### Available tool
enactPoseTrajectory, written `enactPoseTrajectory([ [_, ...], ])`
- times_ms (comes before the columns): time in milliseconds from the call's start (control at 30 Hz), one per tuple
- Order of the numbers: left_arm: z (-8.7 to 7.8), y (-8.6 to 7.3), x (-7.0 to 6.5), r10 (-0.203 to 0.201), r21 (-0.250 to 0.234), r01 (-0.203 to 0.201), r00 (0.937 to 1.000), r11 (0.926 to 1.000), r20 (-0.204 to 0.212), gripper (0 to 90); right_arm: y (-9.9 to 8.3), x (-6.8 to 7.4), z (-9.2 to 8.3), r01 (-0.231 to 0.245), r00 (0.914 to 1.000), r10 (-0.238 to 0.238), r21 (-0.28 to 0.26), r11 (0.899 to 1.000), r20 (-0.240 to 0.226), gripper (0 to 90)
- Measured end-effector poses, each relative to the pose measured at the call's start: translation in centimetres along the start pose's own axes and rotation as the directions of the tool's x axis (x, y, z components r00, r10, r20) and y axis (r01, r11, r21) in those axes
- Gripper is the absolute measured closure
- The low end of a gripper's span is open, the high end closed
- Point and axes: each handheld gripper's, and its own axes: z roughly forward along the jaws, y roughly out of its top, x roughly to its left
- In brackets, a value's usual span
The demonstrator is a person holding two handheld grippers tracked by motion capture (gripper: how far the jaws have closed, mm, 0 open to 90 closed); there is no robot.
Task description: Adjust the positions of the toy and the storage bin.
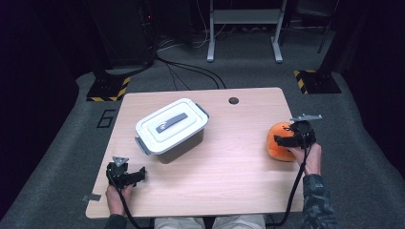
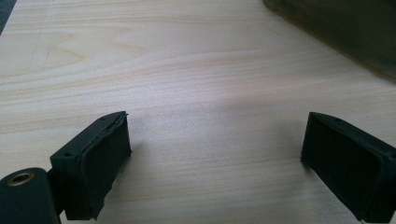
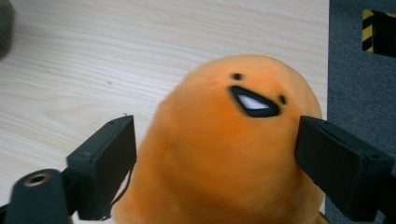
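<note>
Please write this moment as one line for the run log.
left tool: open, over bare table | right tool: open around orange plush toy | lidded box: closed

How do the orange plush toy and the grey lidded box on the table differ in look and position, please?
The orange plush toy is round and soft, with a small black face; the lidded box is hard, rectangular, pale grey on top with a darker handle. The plush toy sits near the table's right edge, between the open jaws of the right gripper; the lidded box stands nearer the middle, apart from both grippers. The box is clearly larger. Both rest on the wooden table.
</note>
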Motion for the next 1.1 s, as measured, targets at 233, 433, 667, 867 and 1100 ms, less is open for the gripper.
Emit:
enactPoseTrajectory([
  [233, 0.0, 0.0, 0.0, 0.0, -0.001, 0.0, 1.0, 1.0, 0.0, 7.6, -0.9, 1.1, -2.0, 0.013, 0.9982, -0.017, -0.069, 0.998, -0.057, 9.7],
  [433, 0.0, 0.0, 0.0, 0.0, -0.001, 0.0, 1.0, 1.0, 0.0, 7.6, -2.0, 2.3, -3.0, 0.025, 0.9967, -0.031, -0.089, 0.996, -0.075, 9.7],
  [667, 0.0, 0.0, 0.0, 0.0, 0.0, 0.0, 1.0, 1.0, 0.0, 7.6, -4.6, 4.5, -3.1, 0.036, 0.9922, -0.045, -0.081, 0.996, -0.116, 8.1],
  [867, 0.0, 0.0, 0.0, -0.001, -0.001, 0.001, 1.0, 1.0, 0.0, 7.6, -6.8, 6.7, -2.1, 0.088, 0.9859, -0.095, -0.056, 0.995, -0.138, 6.6],
  [1100, 0.0, 0.0, 0.0, -0.001, -0.001, 0.001, 1.0, 1.0, 0.0, 7.7, -9.8, 8.9, 0.9, 0.122, 0.9742, -0.119, 0.004, 0.992, -0.191, 4.9],
])
